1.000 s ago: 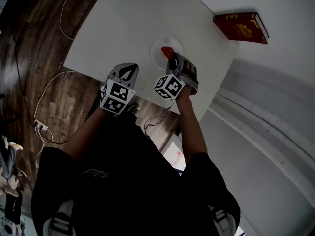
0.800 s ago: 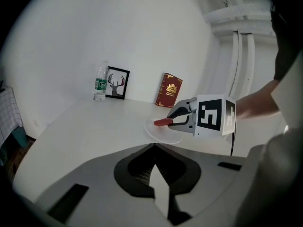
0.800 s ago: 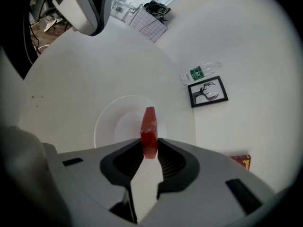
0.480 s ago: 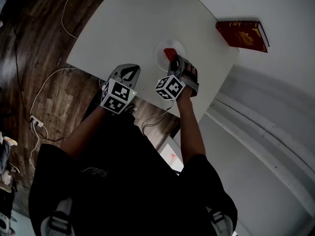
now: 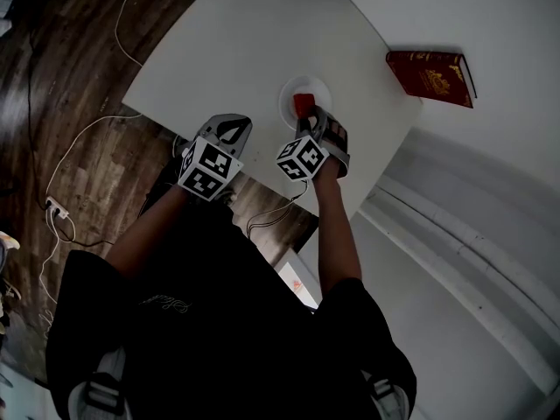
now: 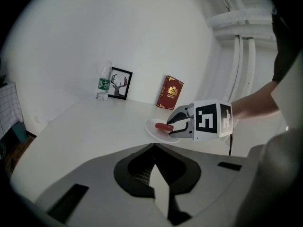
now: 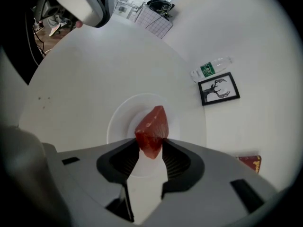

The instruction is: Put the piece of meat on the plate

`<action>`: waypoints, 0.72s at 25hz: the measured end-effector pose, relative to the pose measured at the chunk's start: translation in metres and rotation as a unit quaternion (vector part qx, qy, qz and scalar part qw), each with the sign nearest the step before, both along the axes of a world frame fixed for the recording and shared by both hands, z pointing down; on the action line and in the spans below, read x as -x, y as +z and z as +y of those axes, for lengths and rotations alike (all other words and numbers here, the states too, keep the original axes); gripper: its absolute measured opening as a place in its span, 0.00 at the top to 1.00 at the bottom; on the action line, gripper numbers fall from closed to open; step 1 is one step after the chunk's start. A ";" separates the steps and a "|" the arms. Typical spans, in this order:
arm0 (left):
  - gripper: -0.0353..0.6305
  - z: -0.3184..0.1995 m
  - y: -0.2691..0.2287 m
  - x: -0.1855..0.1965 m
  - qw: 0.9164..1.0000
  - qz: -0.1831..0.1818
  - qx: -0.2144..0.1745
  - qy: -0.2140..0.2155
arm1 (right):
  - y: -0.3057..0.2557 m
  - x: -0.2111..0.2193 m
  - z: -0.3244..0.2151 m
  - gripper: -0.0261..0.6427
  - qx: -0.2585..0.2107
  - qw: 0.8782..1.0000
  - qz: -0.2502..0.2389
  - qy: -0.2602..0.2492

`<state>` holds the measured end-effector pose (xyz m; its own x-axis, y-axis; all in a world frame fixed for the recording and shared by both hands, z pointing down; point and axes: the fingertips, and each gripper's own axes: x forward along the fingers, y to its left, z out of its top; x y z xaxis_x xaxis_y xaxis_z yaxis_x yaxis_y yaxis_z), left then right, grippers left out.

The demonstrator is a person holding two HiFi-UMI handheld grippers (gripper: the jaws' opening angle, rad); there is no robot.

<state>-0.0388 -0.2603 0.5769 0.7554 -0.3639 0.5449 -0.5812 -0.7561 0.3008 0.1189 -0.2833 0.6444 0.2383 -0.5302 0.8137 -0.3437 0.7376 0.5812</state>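
Note:
A red piece of meat [image 7: 152, 126] is at the middle of the round white plate [image 7: 120, 122], low over it or touching it. My right gripper [image 7: 150, 143] points steeply down at the plate. Its jaws are opening, and the meat still sits between both pads and touches them. The left gripper view shows the same meat [image 6: 164, 126] at the right gripper's tips [image 6: 174, 128], just over the plate [image 6: 152, 126]. From the head view the meat [image 5: 303, 104] is on the plate [image 5: 289, 90], ahead of the right gripper [image 5: 311, 119]. My left gripper [image 5: 229, 129] hovers near the table's front edge, shut and holding nothing [image 6: 154, 148].
The white table [image 5: 236, 51] carries a red book [image 5: 430, 73] at the far right, a framed deer picture [image 6: 119, 84] and a water bottle [image 6: 104, 82] along the back wall. Cables [image 5: 79, 164] lie on the wooden floor at the left.
The right gripper stays over the plate with the meat between its jaws. The left gripper has kept its place. Only the head view has shifted a little.

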 end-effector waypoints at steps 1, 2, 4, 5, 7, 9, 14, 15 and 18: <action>0.94 0.000 0.000 0.000 1.000 0.001 0.000 -0.001 | 0.000 0.000 0.000 0.71 0.002 1.000 -0.001 0.000; 0.94 0.001 0.000 0.001 1.000 0.001 0.001 -0.002 | 0.001 0.000 0.000 0.71 0.003 1.000 -0.003 -0.001; 0.94 0.002 0.001 0.002 1.000 0.001 0.003 -0.004 | 0.001 0.000 0.000 0.71 0.004 1.000 -0.005 -0.001; 0.94 0.003 0.001 0.002 1.000 0.000 0.003 -0.004 | 0.001 0.000 0.000 0.71 0.004 1.000 -0.007 0.000; 0.94 0.003 0.000 0.001 1.000 -0.001 0.004 -0.005 | 0.000 0.000 0.000 0.71 0.003 1.000 -0.014 0.003; 0.94 0.004 0.001 0.000 1.000 -0.004 0.004 -0.004 | 0.000 0.000 -0.001 0.70 0.003 1.000 -0.023 0.005; 0.94 0.008 0.003 -0.003 1.000 -0.007 0.009 -0.003 | -0.001 -0.001 -0.003 0.67 0.008 1.000 -0.026 -0.003; 0.94 0.009 0.004 -0.003 1.000 -0.007 0.011 -0.004 | -0.001 -0.001 -0.003 0.67 0.009 1.000 -0.028 -0.004; 0.94 0.013 0.005 -0.004 1.000 -0.009 0.017 -0.008 | -0.002 -0.001 -0.002 0.67 0.009 0.999 -0.034 -0.005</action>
<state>-0.0346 -0.2477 0.5824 0.7399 -0.3567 0.5704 -0.5983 -0.7366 0.3153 0.1203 -0.2855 0.6429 0.1759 -0.5174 0.8375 -0.3745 0.7516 0.5430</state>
